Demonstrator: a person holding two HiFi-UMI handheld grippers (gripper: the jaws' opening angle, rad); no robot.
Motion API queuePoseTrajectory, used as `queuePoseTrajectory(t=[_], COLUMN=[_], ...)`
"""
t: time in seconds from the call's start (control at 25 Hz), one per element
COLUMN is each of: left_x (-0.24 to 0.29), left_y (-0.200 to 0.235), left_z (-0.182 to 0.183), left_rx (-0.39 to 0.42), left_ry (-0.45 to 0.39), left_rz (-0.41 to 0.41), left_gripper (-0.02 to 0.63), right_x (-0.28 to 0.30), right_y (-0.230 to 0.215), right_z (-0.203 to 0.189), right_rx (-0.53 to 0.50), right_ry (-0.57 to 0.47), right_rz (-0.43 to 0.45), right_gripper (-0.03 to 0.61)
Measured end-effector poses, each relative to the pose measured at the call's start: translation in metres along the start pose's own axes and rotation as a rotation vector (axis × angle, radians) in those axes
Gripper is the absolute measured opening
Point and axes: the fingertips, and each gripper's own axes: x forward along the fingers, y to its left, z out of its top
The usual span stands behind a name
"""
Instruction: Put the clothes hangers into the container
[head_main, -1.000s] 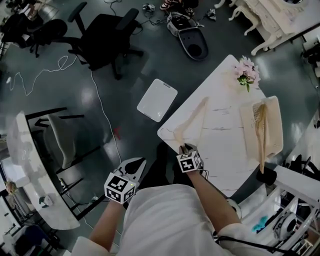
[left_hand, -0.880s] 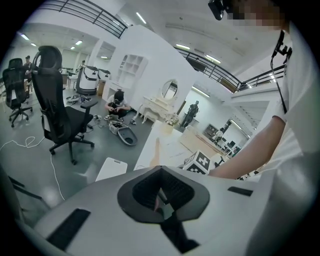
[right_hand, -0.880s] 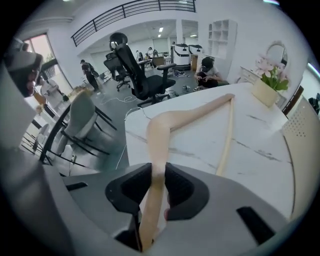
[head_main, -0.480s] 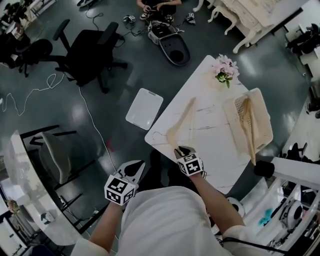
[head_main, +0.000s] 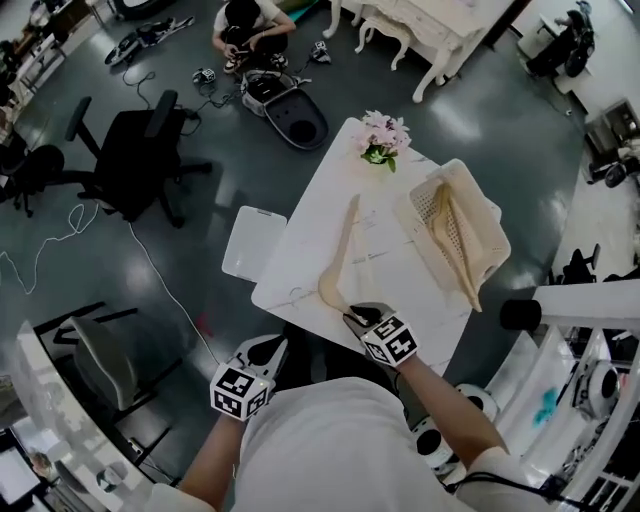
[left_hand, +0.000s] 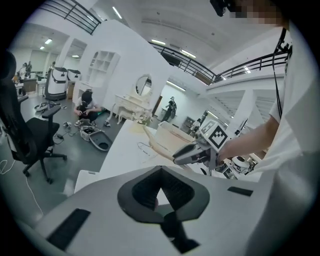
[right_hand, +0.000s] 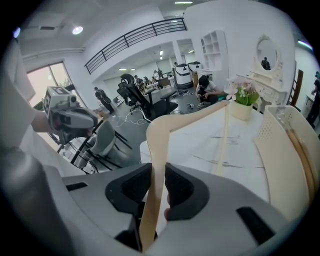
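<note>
Progress stands at about halfway, by my reckoning. The first hanger (head_main: 447, 232) lies in the container (head_main: 492, 222), a slotted cream basket along the right edge of the counter (head_main: 395, 272), with its lower end poking out over the basket's near rim. The second hanger (head_main: 338, 262) is in my right claw (right_hand: 158, 176), which is clenched on one arm of it close to the bend. From there its other arm runs away toward the far edge of the counter. It looks raised off the near-left part of the counter rather than lying flat, though from above I cannot be sure. My left claw (head_main: 270, 350) hangs beyond the counter's near-left edge, over the floor, jaws pressed together on nothing. I see no other hangers on the counter. What is left, I judge, is to carry the second hanger across to the right edge, lower it alongside the first hanger, and let go. Its long arm could catch on the basket's rim.
</note>
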Motion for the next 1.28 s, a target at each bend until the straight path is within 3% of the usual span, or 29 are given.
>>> queuePoseTrajectory(t=[0.36, 0.68, 0.96, 1.28], left_x=[0.053, 0.074, 0.081, 0.086], left_y=[-0.048, -0.073, -0.081, -0.08], left_z=[0.027, 0.042, 0.042, 0.044], left_rx=[0.084, 0.127, 0.128, 0.105], left_ry=[0.022, 0.03, 0.05, 0.05], left_rz=[-0.102, -0.114, -0.083, -0.031], left_gripper=[0.008, 0.008, 0.008, 0.008], right_x=[-0.11, -0.189, -0.208, -0.194], right_y=[-0.025, -0.081, -0.155, -0.236], right_z=[0.01, 0.005, -0.007, -0.031], right_rx=[0.032, 0.07, 0.159, 0.261], right_ry=[-0.068, -0.046, -0.025, 0.073], right_rz=[0.055, 0.072, 0.071, 0.095], right_gripper=[0.094, 0.094, 0.094, 0.094])
